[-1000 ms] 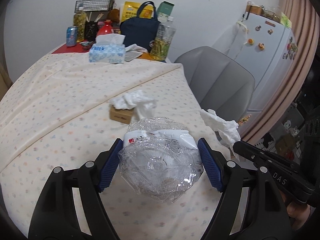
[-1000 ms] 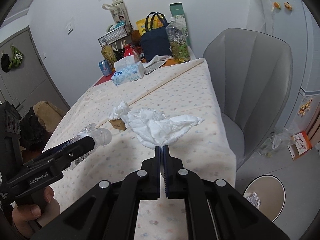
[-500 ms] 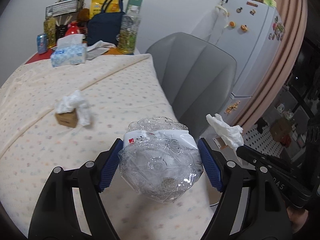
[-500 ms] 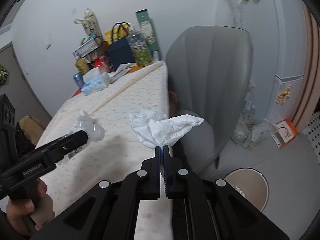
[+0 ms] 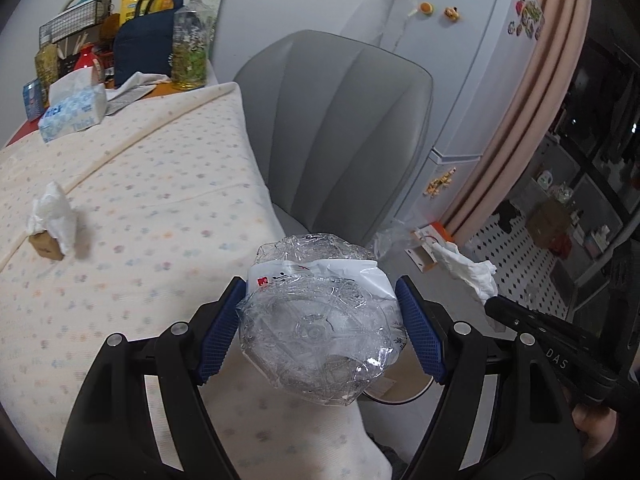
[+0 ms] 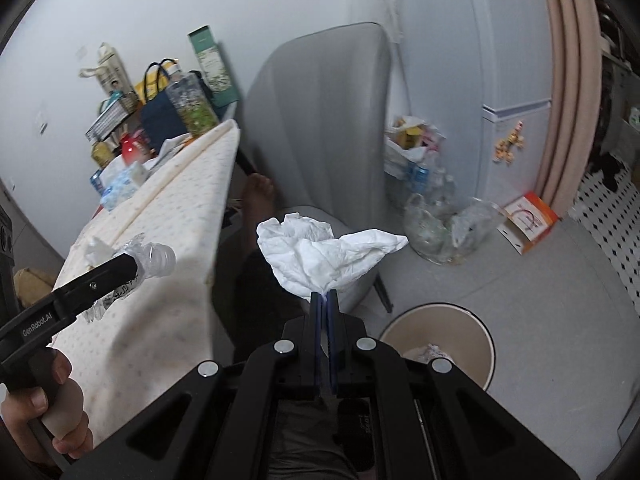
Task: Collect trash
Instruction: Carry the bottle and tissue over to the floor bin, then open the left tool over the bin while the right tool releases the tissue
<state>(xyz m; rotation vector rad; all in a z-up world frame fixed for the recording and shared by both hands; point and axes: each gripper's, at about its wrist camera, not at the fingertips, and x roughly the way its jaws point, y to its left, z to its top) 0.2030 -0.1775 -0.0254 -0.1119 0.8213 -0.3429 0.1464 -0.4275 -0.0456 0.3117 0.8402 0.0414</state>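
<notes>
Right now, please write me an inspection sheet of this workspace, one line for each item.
Surface: table under a dotted cloth.
Job's things: crushed bottle in the left gripper; tissue in the right gripper; another tissue on a small box on the table; bin on the floor, some trash inside.
Clutter: tissue pack, tea bottle, navy bag at the far end.
Grippers: left shut on the bottle; right shut on the tissue.
Cables: nothing seen.
Surroundings: grey chair, fridge, bags of bottles on the floor.
</notes>
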